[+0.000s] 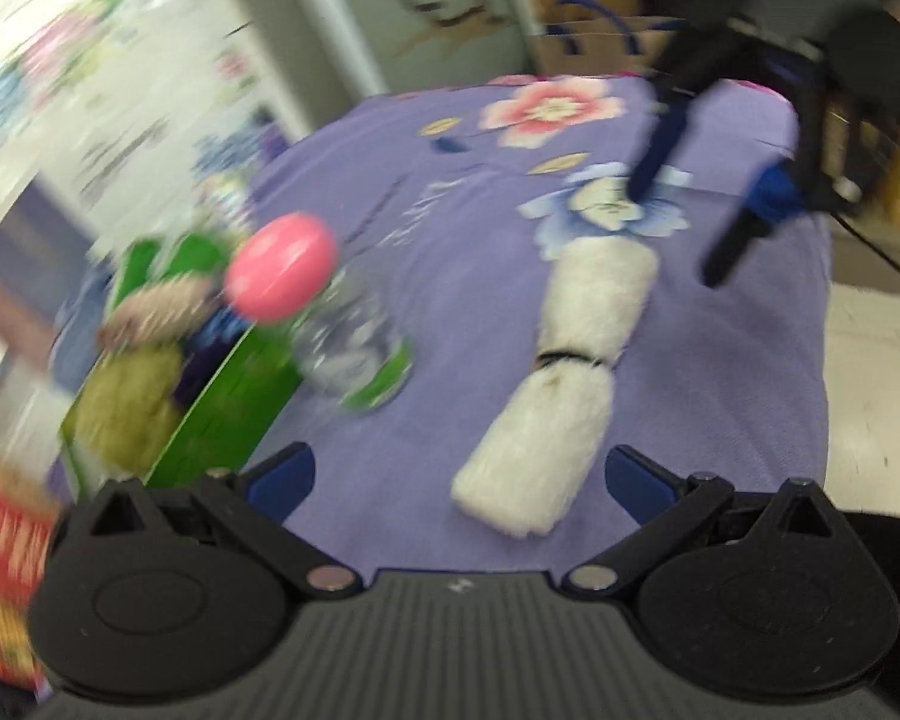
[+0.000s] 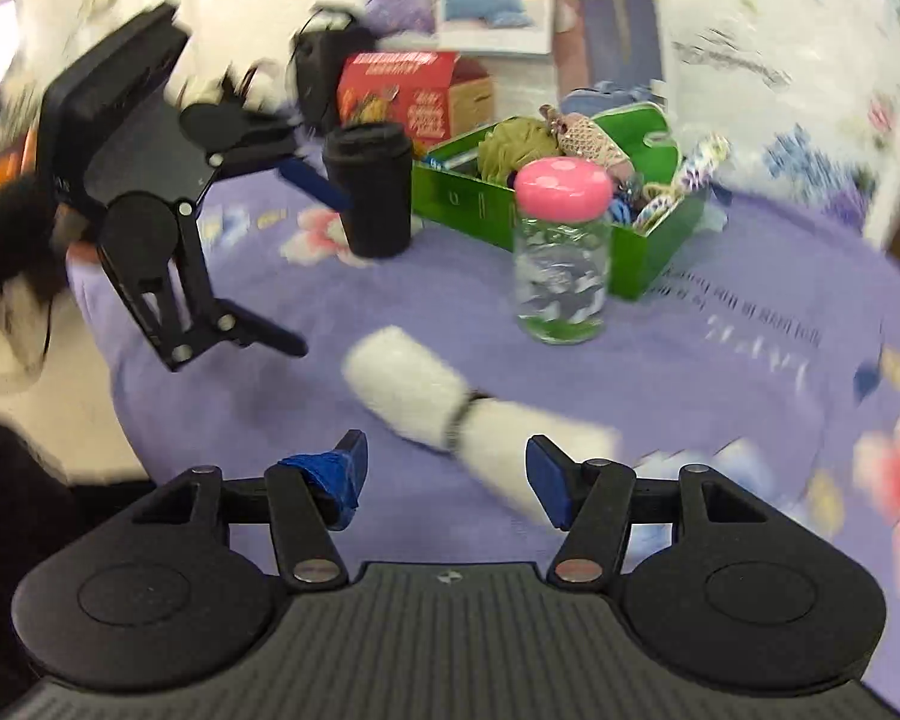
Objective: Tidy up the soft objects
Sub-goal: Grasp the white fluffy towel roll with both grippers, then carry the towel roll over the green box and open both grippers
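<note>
Landmark: green box point(image 2: 570, 222) on the purple-clothed desk point(image 2: 720, 372). Far to its left we hold the left gripper point(image 2: 324, 267), fingers spread wide, empty. Black cup point(image 2: 372, 192) stands just left of the box, out of the way. Box already holds yarn-like soft items, so likely the collection bin. Pink-lidded jar point(image 2: 561, 252) stands just in front of the box. White furry roll point(image 2: 450, 414) lies on the cloth in front of the box, beyond the jar, unheld. Our right gripper point(image 2: 444, 480) is open around its near end, probably lining up the grab.

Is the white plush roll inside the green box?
No, the roll lies on the purple cloth, apart from the box.
</note>
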Tool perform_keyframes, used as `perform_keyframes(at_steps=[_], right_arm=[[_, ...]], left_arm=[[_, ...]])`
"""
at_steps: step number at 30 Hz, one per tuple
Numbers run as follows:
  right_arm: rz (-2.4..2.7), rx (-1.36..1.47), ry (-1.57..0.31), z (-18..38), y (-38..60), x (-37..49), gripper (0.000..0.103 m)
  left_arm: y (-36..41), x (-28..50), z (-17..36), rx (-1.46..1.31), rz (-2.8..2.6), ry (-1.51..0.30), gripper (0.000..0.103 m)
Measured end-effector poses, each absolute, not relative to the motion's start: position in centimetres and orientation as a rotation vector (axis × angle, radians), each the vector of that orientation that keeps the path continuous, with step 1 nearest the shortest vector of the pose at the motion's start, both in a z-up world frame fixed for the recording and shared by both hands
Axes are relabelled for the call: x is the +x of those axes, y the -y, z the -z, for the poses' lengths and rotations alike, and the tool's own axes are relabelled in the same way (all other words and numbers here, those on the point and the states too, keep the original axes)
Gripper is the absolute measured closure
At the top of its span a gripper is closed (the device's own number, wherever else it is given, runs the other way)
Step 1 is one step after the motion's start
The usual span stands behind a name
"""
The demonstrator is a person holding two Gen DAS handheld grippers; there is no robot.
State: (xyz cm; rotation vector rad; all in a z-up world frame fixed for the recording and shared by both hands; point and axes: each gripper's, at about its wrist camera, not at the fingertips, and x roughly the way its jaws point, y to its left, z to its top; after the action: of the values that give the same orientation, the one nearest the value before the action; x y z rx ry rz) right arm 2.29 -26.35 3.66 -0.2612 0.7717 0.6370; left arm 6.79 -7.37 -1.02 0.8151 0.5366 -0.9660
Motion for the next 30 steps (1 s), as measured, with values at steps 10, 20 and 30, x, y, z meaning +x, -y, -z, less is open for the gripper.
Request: perform_keyframes(at_steps=[10,20,30], right_arm=[[-0.980,-0.539,-0.913,-0.6,24.7,11.0,0.059],[-1.060,-0.479,-0.998,3.3,24.7,11.9,0.051],[-1.018,-0.514,-1.023,3.2,23.6,11.2,0.048]], left_arm=[[11.9,11.3,4.6,0.894,1.224,-0.659,0.000],[12.6,13.8,6.7,0.806,1.283,-0.768,0.000],[13.8,14.7,7.2,0.805,1.305,-0.860,0.000]])
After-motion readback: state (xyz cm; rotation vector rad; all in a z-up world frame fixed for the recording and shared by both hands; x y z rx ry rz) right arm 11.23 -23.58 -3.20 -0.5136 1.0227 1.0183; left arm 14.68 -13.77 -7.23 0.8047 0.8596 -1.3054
